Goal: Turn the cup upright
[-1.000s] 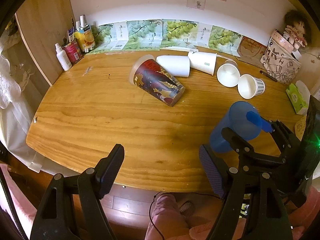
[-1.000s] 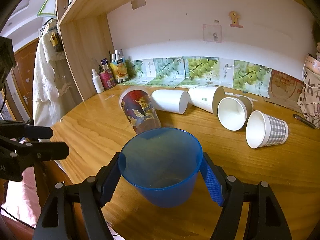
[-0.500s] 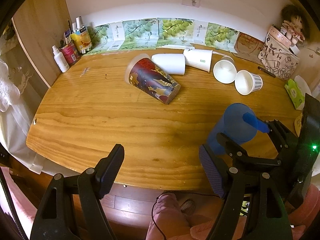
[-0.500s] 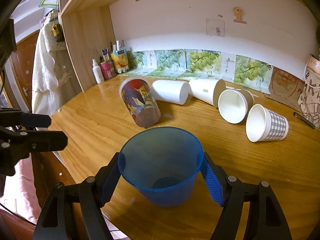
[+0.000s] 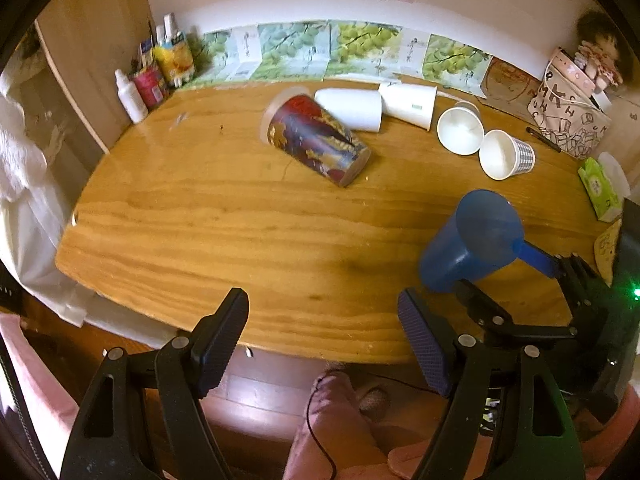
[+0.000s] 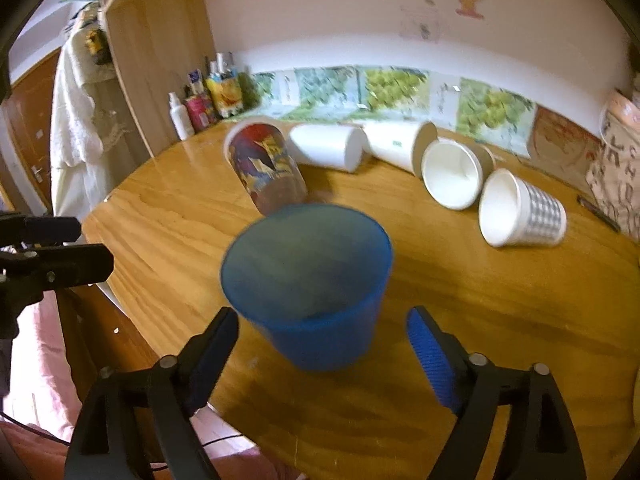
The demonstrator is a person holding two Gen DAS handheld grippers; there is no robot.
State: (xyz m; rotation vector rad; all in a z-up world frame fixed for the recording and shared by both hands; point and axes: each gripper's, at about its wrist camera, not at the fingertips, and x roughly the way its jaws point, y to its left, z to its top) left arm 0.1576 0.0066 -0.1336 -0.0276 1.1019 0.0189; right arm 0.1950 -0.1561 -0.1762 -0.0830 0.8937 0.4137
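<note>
Right wrist: blue cup (image 6: pixel 308 288) upright on table (image 6: pixel 500 300), empty; right gripper (image 6: pixel 322 344) fingers spread, off cup; left gripper (image 5: pixel 320 340) fingers spread, empty.

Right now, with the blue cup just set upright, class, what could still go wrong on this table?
1. The right gripper is open, its fingers close beside the blue cup; pulling back crookedly could clip and topple it.
2. The cup stands near the table's front edge, so a nudge might send it off.
3. The printed cup lies on its side and may roll when grasped.
</note>
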